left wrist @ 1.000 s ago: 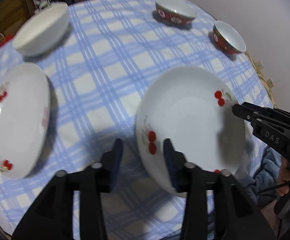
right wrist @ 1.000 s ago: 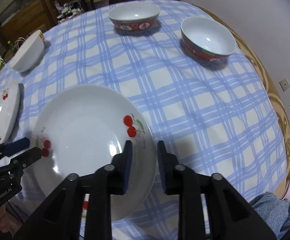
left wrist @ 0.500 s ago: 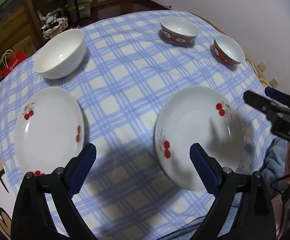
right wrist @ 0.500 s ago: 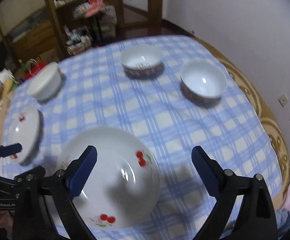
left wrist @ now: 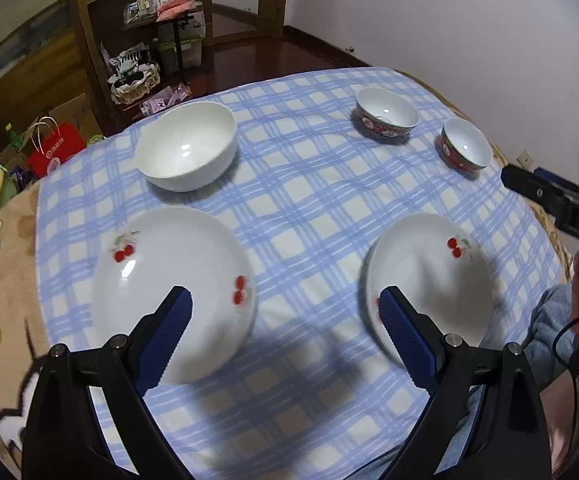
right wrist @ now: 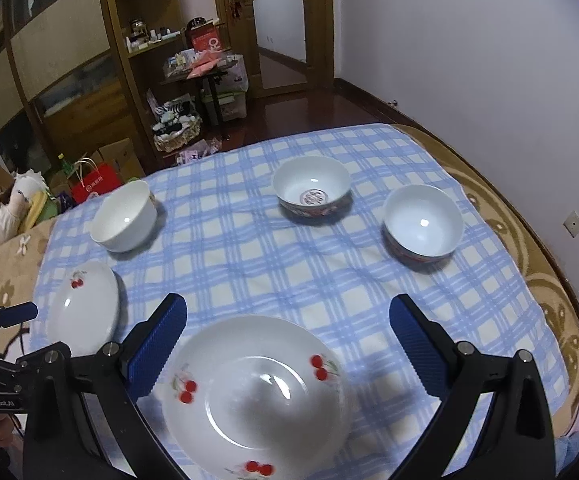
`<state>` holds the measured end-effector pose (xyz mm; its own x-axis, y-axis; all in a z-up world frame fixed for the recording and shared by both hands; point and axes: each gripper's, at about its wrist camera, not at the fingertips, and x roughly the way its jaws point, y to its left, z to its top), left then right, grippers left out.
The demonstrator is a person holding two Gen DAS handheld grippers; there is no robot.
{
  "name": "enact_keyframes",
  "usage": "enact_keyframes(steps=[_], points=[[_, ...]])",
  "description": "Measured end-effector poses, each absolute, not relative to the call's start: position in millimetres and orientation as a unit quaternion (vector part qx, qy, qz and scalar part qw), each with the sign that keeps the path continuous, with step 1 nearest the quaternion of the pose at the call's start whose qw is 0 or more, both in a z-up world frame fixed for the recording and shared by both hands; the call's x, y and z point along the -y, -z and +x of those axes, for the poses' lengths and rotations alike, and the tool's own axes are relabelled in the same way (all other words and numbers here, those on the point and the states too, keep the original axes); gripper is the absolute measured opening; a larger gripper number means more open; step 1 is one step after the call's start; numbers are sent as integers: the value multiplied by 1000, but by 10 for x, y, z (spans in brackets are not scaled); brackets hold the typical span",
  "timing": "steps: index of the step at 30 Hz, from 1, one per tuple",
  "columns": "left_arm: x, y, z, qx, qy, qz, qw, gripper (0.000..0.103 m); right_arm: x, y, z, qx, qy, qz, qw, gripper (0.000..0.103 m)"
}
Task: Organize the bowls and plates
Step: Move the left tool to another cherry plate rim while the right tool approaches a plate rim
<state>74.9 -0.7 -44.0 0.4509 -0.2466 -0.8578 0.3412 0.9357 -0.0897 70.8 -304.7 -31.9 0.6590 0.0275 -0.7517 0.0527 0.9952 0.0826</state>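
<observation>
Tablecloth, blue-and-white check, soft and slightly rumpled, covers the round table; brown floral cover shows at its edges.

Progress, as judged: early. Nothing stacked or nested yet. Two cherry plates lie well apart, three bowls scattered along the far side. Grouping plates together and bowls together all remains.

Near cherry plate: white glazed, shallow, wide rim, red cherry prints; sits flat at the front edge, below the right gripper.

Second cherry plate: same pattern, to the left, under the left gripper.

White bowl: plain, deep, glossy, far left.

Two red-patterned bowls, white inside: one far centre, the other far right, near each other, not touching.

Left gripper: fingers spread wide, holding nothing. Right gripper: jaws opening, nothing between them.
</observation>
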Motion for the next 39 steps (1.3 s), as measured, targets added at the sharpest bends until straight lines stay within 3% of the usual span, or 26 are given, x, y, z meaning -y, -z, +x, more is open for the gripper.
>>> enact_keyframes(steps=[24,39], points=[[-719,476,840,-480,97,86,867,93,1785,438,921,-415,-59,-26,908,103],[-1275,871,1075,-511,37,21,858,93,1245,741,1138,-434,-95,-38,895,103]])
